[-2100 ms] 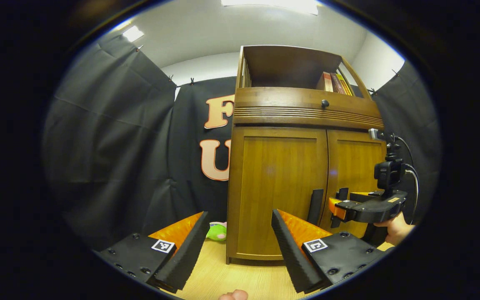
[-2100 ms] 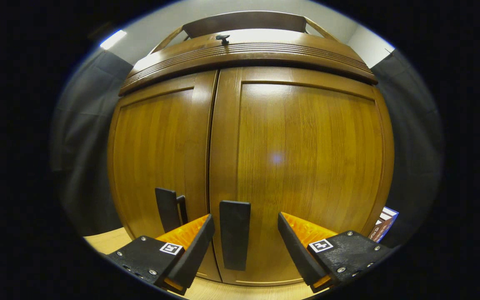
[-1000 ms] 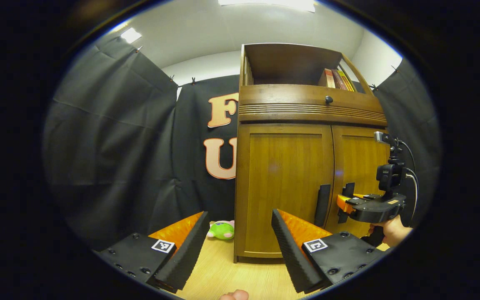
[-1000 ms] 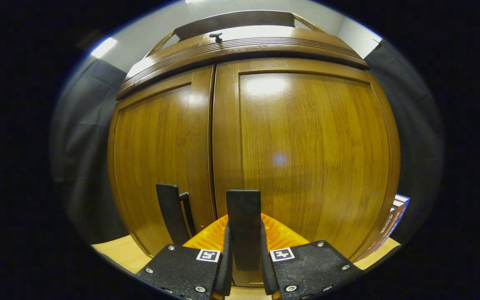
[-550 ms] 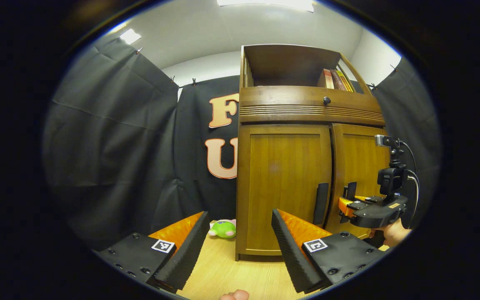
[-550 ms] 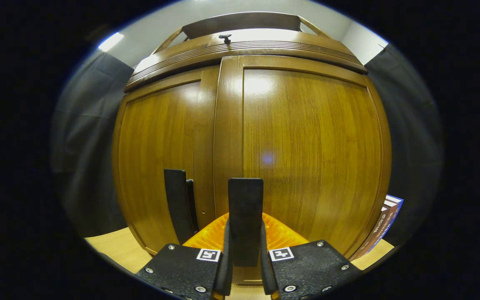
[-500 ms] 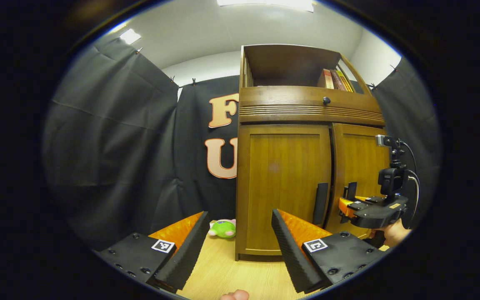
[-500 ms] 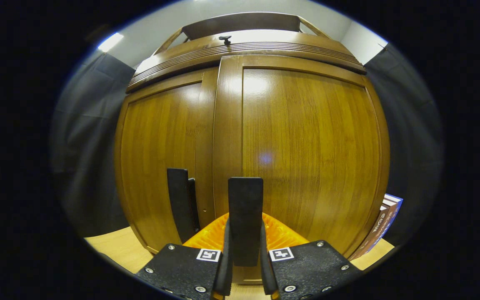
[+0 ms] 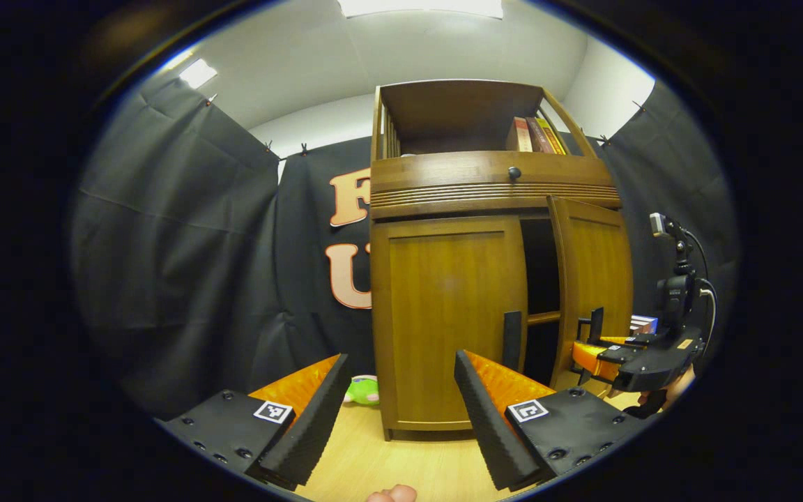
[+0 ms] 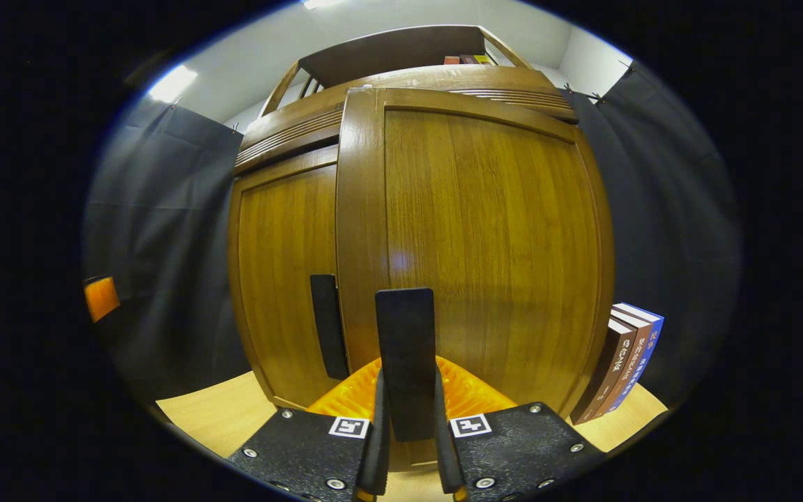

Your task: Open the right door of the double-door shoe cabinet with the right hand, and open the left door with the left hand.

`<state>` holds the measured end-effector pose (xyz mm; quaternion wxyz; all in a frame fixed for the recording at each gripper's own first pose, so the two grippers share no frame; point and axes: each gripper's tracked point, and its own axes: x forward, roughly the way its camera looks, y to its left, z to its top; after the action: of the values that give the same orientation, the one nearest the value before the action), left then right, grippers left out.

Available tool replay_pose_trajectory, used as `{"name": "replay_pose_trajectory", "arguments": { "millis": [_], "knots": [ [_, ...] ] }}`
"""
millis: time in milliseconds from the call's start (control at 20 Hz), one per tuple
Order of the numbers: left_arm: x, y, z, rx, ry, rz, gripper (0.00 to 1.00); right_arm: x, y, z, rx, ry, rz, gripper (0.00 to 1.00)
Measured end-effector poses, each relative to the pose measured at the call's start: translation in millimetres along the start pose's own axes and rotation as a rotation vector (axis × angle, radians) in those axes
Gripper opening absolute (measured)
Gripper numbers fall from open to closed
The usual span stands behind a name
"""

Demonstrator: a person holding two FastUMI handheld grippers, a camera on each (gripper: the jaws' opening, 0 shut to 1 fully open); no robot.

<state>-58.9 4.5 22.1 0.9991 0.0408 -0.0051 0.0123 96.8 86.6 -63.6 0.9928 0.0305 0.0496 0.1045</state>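
A brown wooden shoe cabinet [image 9: 443, 188] stands on a pale wood floor. Its right door [image 9: 593, 279] [image 10: 485, 237] is swung partly out, leaving a dark gap beside the left door [image 9: 450, 314] [image 10: 279, 279], which is flat against the frame. My right gripper [image 10: 408, 411] [image 9: 593, 341] is shut on the right door's black handle [image 10: 406, 355]. The left door's black handle [image 9: 511, 338] [image 10: 328, 328] is free. My left gripper [image 9: 398, 397] is open, held back from the cabinet, low and in front of the left door.
A green plush toy [image 9: 362, 390] lies on the floor at the cabinet's left foot. Books [image 10: 624, 362] stand beside the cabinet's right side, and more books [image 9: 534, 134] sit on its top shelf. A drawer knob [image 9: 514, 172] sits above the doors.
The right gripper closed on the right door's handle, then pulled; the right door has swung out from closed to partly open. The left gripper stayed open and shifted only slightly.
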Motion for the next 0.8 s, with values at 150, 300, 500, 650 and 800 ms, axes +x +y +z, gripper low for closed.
{"name": "replay_pose_trajectory", "arguments": {
  "millis": [150, 300, 500, 650, 800],
  "knots": [
    [-1, -20, -2, -0.006, 0.008, -0.036, 0.96, -22, -7, 0, 0.014, 0.009, 0.014, 0.28],
    [2, -39, -4, -0.021, 0.01, -0.062, 0.96, -46, -20, 1, 0.019, 0.013, 0.024, 0.28],
    [7, -56, -4, -0.037, 0.006, -0.076, 0.95, -69, -35, 2, 0.004, 0.007, 0.021, 0.28],
    [8, -71, -3, -0.047, 0.002, -0.104, 0.95, -86, -50, 3, -0.005, 0.012, 0.003, 0.28],
    [10, -80, -6, -0.048, 0.004, -0.123, 0.97, -100, -63, 0, -0.022, 0.032, -0.025, 0.28]
  ]
}}
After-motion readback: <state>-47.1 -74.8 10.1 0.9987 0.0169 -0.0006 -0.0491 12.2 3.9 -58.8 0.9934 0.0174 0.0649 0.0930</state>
